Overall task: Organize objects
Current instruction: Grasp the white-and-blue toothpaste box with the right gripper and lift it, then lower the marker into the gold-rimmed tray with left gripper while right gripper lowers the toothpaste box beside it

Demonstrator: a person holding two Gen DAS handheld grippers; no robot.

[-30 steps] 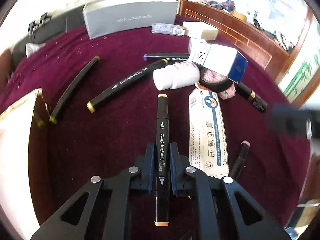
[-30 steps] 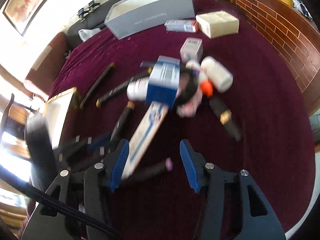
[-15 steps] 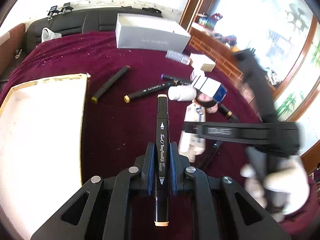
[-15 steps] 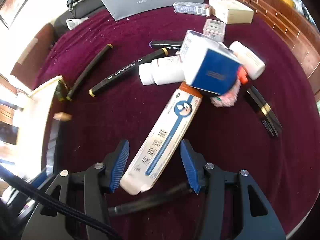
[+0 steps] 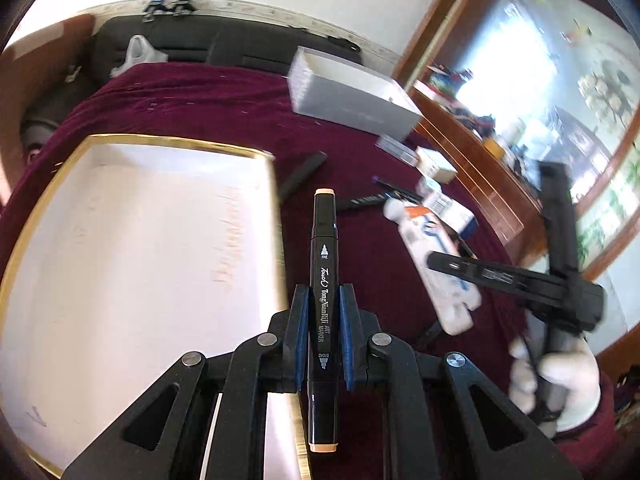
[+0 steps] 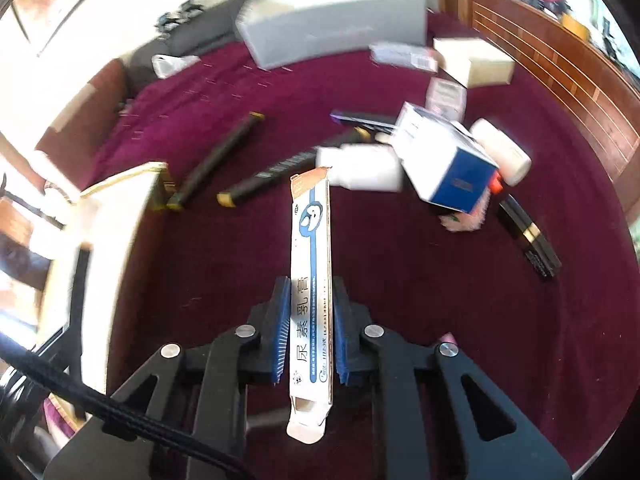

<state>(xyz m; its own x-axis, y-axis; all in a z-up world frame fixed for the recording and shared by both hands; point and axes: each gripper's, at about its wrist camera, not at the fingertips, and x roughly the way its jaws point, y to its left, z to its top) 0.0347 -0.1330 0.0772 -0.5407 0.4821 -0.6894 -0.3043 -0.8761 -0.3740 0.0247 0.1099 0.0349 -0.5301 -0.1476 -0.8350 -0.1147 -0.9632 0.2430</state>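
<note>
While I look through both wrist cameras, this is what I see:

Left gripper (image 5: 323, 336): its jaws are clamped on a black art marker (image 5: 323, 280). The marker lies straight along the jaws, with one peach end ahead of the pads and the other peach end behind them.

Ahead-left of the left jaws: a white tray with a gold rim (image 5: 168, 146), open and lying on the dark red cloth (image 5: 200, 108). The marker is just beside the tray's right rim, above the cloth.

Right gripper (image 6: 308, 328): its jaws are pressed together on a long white carton with a blue stripe (image 6: 311, 264). The orange end of the carton points forward, and the open flap end sticks out behind the pads.

Ahead of the right jaws: a white bottle (image 6: 360, 168) and a white and blue box (image 6: 444, 164), which leans over it. I cannot tell what carries the box.

Ahead-left of the right jaws: two black markers (image 6: 216, 160) lying on the cloth, near each other.

Far ahead: a large grey box (image 6: 332, 20) at the far side of the cloth.

Right of the left jaws: a gloved hand (image 5: 560, 380) that carries the other gripper, blurred.
</note>
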